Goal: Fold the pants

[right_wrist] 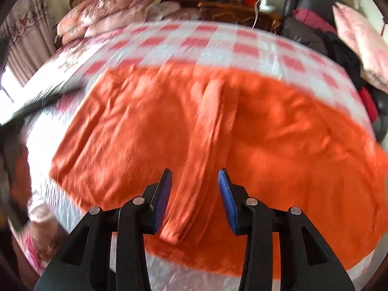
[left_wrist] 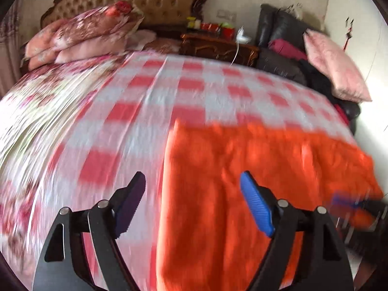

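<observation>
1. Left wrist view: my left tongs (left_wrist: 192, 202) stand wide open, nothing between them, above the left edge of the orange pants (left_wrist: 242, 169), which lie flat on the checked bed (left_wrist: 150, 92).
2. Right wrist view: right tongs (right_wrist: 195, 200) part-open, straddling a raised fold ridge (right_wrist: 194, 169), pads clear of it — empty as far as I can see. Fabric looks soft, fleecy, light, limp — I'd pinch at hem or waistband edges.
</observation>
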`<state>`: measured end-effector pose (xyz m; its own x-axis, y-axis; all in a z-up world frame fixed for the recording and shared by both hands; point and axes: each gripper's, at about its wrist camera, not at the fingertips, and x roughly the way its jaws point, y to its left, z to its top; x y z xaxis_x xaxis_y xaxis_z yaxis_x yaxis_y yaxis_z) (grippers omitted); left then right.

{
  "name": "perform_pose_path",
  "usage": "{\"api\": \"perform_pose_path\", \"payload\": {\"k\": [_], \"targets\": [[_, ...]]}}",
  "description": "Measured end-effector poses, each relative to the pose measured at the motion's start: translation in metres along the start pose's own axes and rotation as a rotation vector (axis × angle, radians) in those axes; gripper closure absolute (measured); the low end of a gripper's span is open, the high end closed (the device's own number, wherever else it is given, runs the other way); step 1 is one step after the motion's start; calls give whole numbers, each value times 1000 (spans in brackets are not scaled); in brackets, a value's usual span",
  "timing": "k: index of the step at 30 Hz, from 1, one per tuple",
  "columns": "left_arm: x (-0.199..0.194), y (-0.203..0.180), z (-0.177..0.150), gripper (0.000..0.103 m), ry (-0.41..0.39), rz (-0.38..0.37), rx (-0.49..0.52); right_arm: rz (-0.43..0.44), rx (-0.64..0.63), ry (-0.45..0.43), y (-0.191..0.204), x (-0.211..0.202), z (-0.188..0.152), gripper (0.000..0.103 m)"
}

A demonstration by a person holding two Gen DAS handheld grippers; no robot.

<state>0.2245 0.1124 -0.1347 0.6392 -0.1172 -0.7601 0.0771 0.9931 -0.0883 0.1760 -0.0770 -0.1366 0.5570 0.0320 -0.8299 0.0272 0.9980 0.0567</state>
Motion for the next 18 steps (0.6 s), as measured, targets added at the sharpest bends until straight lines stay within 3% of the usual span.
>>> {"api": "perform_pose_path", "payload": {"k": [1, 3, 6, 9, 11, 12, 13, 14, 17, 18], "targets": [[-1, -4, -12, 11, 16, 32, 9, 0, 12, -2, -4, 3, 8, 63], [-2, -14, -28, 8, 16, 96, 57, 22, 9, -10, -7, 12, 25, 62], [-10, -20, -42, 2, -51, 160, 73, 26, -34, 1, 0, 31, 43, 62], [-19, -19, -46, 2, -107, 106, 53, -84, -58, 21, -3, 56, 53, 62], [-20, -18, -45, 2, -84, 31, 50, -114, 12, 16, -19, 58, 54, 45], [-21, -17, -45, 2, -69, -43, 26, -129, 42, 17, -26, 58, 54, 34], [-23, -17, -45, 2, -69, -65, 10, -131, 49, 17, -29, 57, 53, 31], [-25, -19, -46, 4, -76, -53, 4, -145, 45, 11, -29, 52, 50, 31], [-20, -29, -49, 32, -39, -44, 52, -143, 34, -18, -23, 31, 39, 31], [-17, -31, -50, 47, -24, -39, 58, -121, 37, -25, -19, 24, 34, 31]]}}
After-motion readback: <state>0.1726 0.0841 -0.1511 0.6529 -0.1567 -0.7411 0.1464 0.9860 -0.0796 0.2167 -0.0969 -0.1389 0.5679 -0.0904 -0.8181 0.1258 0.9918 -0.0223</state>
